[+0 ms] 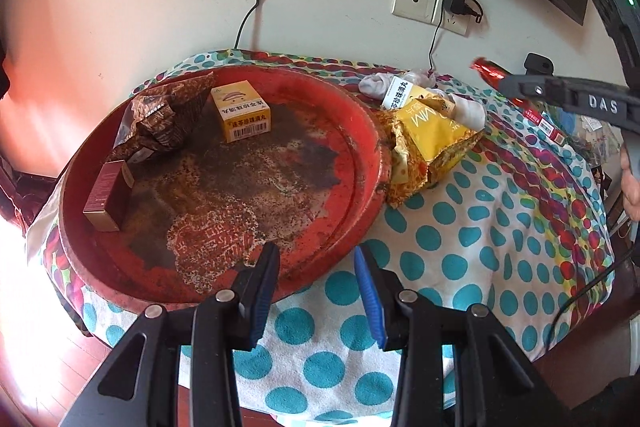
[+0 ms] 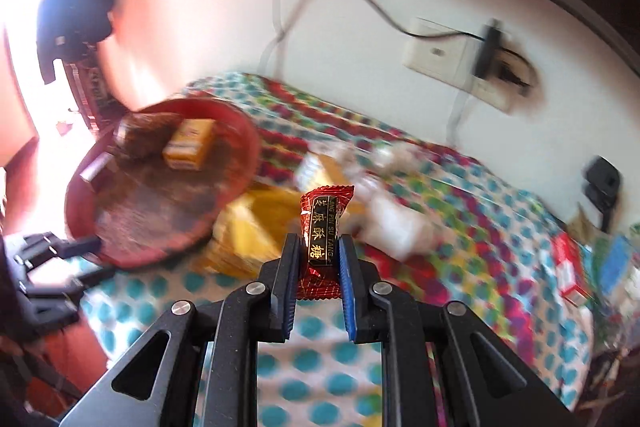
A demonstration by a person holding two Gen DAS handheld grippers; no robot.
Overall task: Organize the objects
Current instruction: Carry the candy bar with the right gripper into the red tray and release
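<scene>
While the right gripper (image 2: 319, 259) pinches a candy (image 2: 323, 235), a yellow bag (image 1: 434, 143) abuts the tray (image 1: 360, 163).

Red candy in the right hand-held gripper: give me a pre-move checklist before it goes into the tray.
1. Right hand-held gripper clamped on the red candy: ok.
2. Candy clear of the tablecloth: ok.
3. Bare floor in the red tray between the yellow box and the maroon box: ok.
4. Left hand-held gripper open, holding nothing: ok.
5. Left hand-held gripper over the tray's near rim, possibly in the path: cannot tell.
</scene>
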